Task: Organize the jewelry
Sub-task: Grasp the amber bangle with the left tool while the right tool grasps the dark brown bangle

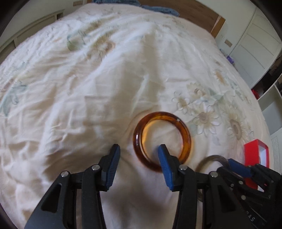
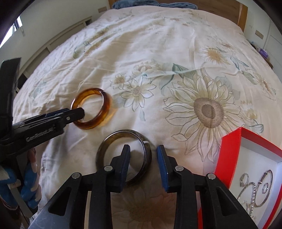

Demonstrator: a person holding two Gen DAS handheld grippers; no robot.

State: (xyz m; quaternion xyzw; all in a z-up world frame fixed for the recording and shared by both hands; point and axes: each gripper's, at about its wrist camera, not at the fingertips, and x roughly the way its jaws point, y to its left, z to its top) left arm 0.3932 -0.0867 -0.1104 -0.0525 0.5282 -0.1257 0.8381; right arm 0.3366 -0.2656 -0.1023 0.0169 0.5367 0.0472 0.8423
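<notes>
An amber bangle (image 1: 185, 133) lies on the floral bedspread; it also shows in the right wrist view (image 2: 104, 104). My left gripper (image 1: 139, 149) is open, its right finger inside the ring and its left finger outside, straddling the near rim. A dark grey bangle (image 2: 147, 149) lies nearer. My right gripper (image 2: 143, 151) is open, its left finger inside that ring and its right finger outside, astride the right rim. A red jewelry box (image 2: 227, 155) with a white lining holds silver pieces (image 2: 255, 186) at the right.
The bedspread (image 2: 158, 52) covers the whole bed. A wooden headboard (image 1: 199, 12) and blue towels (image 2: 134, 3) are at the far end. White wardrobe doors (image 1: 255, 38) stand at the right. The left gripper's body (image 2: 35, 132) reaches in from the left.
</notes>
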